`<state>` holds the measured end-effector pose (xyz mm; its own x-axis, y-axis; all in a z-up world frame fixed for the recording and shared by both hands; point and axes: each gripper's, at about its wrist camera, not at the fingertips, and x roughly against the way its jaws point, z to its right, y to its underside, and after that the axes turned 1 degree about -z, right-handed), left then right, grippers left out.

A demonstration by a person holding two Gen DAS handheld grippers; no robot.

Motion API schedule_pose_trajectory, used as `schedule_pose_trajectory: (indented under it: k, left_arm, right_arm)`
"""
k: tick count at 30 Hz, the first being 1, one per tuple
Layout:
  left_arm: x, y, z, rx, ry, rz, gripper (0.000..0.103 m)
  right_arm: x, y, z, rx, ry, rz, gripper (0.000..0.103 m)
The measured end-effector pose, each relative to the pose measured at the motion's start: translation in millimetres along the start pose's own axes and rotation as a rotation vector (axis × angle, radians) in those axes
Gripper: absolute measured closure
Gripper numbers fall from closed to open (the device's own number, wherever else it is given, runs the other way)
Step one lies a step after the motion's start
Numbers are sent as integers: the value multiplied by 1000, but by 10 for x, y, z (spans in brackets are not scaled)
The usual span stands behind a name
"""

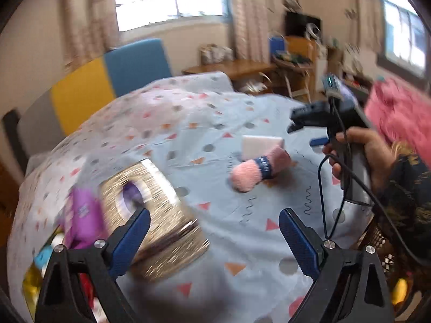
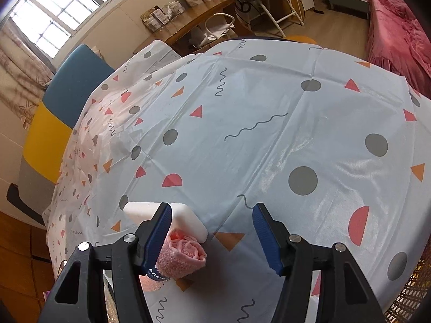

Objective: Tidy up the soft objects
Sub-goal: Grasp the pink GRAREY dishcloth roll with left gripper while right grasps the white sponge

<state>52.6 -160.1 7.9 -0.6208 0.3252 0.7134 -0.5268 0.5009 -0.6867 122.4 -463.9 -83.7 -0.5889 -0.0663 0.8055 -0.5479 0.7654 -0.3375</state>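
Judged step: between placements, with a fresh pick-up about to begin. Two soft things left out on the counter (image 2: 269, 113), under its patterned cloth: a rolled pink towel (image 1: 257, 171) with a dark blue band, and a white foam block (image 1: 262, 145) touching it on the far side.

Seen from the left wrist camera: left gripper (image 1: 214, 238) spread wide, nothing between the jaws, only bare cloth there. Pink towel up at about 1 o'clock from that gap, well apart from both pads. Glittery gold box (image 1: 153, 215) with an oval opening at about 9 o'clock, partly behind the left pad; purple pack (image 1: 83, 212) beside it, blurred. At 2 o'clock, a hand (image 1: 369, 158) gripping the handle of the other tool.

Seen from the right wrist camera: right gripper (image 2: 211, 238) roughly half open and empty, tilted down at the counter. Pink towel low at 8 o'clock, partly behind the left-hand pad, lying mostly outside the gap; whether touching the pad, cannot tell. White block just beyond it at 10 o'clock.

Next move, as a guess: shift the right jaws toward 8 o'clock until the roll sits squarely between the pads, straddle it across its width near the band, lower, then close gently. Likely to squash rather than slip, so little force needed. Destination probably the gold box, though not certain.
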Motion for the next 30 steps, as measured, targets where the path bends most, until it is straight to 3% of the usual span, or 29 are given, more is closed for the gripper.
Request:
schedule_pose_trajectory:
  k: [8, 10, 12, 15, 20, 22, 24, 30]
  left_arm:
    - [-1013, -422, 432, -140, 57, -119, 17]
    - [-1220, -484, 527, -198, 53, -139, 16]
    - [-1386, -538, 626, -256, 56, -152, 6]
    - [-1644, -634, 789, -344, 65, -164, 5]
    - [-2013, -756, 899, -390, 76, -187, 5]
    - [-2119, -782, 900, -371, 99, -197, 14]
    - [-2233, -754, 872, -318, 150, -258, 52]
    - [-2113, -526, 688, -185, 141, -248, 57]
  right_arm:
    - [21, -63, 146, -65, 0, -2, 40]
    - [12, -72, 152, -71, -15, -10, 40]
    - [-3, -72, 156, -76, -27, -21, 40]
    - [-20, -70, 156, -83, -41, -34, 40]
    - [-26, -69, 168, -95, -62, -45, 40]
    - [-21, -73, 184, -107, -64, -42, 40]
    - [-26, -78, 202, -118, -71, -44, 40]
    - [-28, -73, 180, -109, -88, -47, 40]
